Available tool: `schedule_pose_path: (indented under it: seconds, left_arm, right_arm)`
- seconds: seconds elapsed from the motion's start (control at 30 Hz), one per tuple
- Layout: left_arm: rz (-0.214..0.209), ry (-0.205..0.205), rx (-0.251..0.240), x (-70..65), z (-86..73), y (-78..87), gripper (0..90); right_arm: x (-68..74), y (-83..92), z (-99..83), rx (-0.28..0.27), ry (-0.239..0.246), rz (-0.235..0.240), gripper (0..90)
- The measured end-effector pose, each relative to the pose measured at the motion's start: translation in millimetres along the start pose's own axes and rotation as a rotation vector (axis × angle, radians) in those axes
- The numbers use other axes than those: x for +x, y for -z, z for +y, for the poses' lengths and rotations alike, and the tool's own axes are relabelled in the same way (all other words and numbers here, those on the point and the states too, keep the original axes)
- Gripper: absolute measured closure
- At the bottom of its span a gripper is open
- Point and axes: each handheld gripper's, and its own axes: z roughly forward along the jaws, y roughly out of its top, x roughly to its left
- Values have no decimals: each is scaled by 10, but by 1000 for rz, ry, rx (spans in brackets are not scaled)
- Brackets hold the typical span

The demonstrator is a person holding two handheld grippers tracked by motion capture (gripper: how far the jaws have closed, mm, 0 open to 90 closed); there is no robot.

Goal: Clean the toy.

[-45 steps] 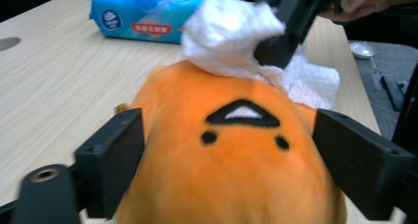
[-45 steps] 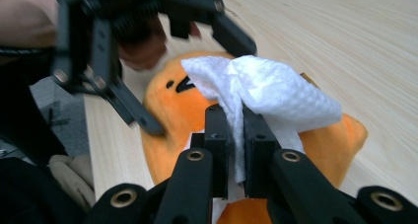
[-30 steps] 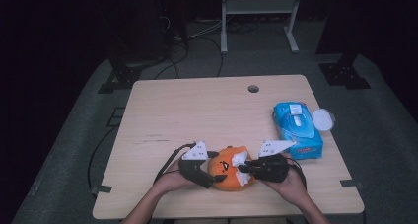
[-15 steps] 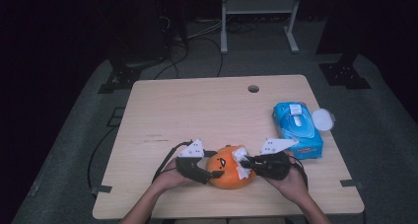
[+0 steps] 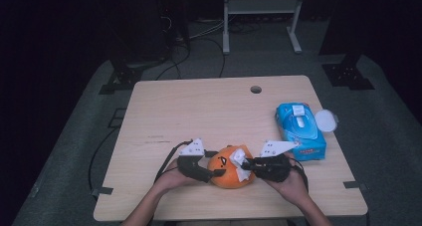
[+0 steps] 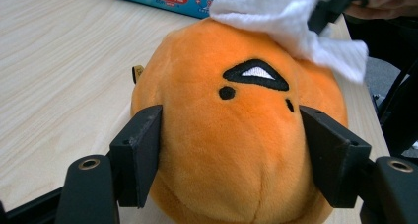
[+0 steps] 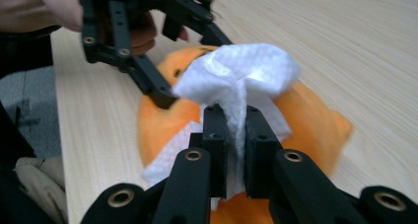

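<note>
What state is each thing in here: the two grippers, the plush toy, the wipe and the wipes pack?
Left gripper: just closing, clamped on plush toy.
Right gripper: shut on white wipe.
Plush toy: on table, held.
White wipe: crumpled, against toy.
Wipes pack: lid open.

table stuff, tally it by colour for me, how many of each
orange: 1, the plush toy
white: 2, the wipe and the round lid
blue: 1, the wipes pack
total: 4
</note>
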Motion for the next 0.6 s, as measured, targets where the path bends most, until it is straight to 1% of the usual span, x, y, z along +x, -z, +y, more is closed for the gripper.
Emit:
schedule_pose_path:
  seconds: [0.07,0.17,0.23,0.27,0.43,0.47,0.53,0.57,0.6]
  left_arm:
    - [1,-4,-1,-3,-3,3,294]
    - [2,-14,-2,-15,-13,11,291]
    - [4,-20,1,-21,-14,13,291]
    - [7,-31,9,-27,-7,19,290]
    - [4,-33,10,-15,-6,22,288]
    - [2,-33,11,-13,-10,26,288]
    - [-1,-40,11,-13,-15,28,288]
    - [-1,-40,11,-13,-15,28,288]
    - [-5,-47,13,-10,-23,38,288]
  right_arm:
    - [-28,32,-26,-1,-7,-14,815]
    - [-9,80,-48,6,5,-42,815]
    - [3,100,-66,12,9,-49,815]
    - [9,113,-73,18,11,-55,815]
    - [-6,159,-102,35,17,-67,817]
    - [-10,186,-110,45,21,-77,818]
    - [-5,208,-110,46,19,-70,823]
    - [5,218,-103,47,18,-55,826]
    - [17,231,-87,48,21,-30,827]
